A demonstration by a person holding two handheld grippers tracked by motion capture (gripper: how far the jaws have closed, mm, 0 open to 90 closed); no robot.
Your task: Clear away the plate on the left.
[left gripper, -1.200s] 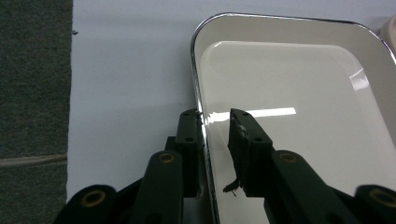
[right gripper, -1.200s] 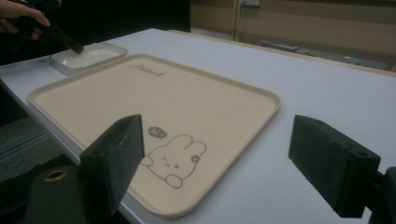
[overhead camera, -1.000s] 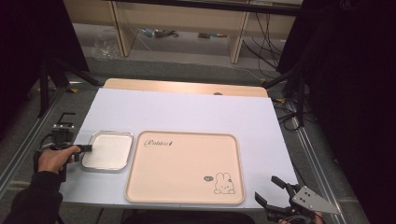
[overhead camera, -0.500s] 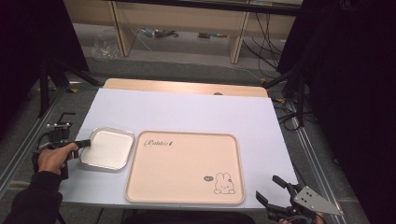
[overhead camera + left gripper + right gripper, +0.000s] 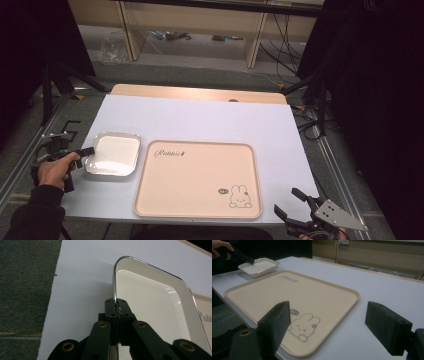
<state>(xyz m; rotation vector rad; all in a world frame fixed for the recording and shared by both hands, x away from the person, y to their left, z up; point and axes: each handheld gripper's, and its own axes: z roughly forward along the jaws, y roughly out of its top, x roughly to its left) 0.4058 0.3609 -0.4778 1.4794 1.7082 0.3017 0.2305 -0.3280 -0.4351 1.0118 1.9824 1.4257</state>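
A white rectangular dish (image 5: 113,154) with a shiny rim sits on the white table (image 5: 200,120), just left of a beige tray (image 5: 197,177) printed with a rabbit. My left gripper (image 5: 88,151) is shut on the dish's left rim, the rim pinched between the jaws (image 5: 116,305). The dish (image 5: 152,305) looks bare inside. My right gripper (image 5: 291,202) stands open off the table's near right corner, its jaws wide apart with nothing between them, facing the tray (image 5: 287,302). Far off in the right gripper view, the dish (image 5: 259,266) and the left hand show at the top left.
A wooden strip (image 5: 200,93) runs along the table's far edge. Metal frame rails (image 5: 330,160) flank both sides of the table. Shelving and cables stand on the floor beyond.
The left gripper has carried the dish a little rightward and away, closer to the tray's left edge. The right gripper has stayed put.
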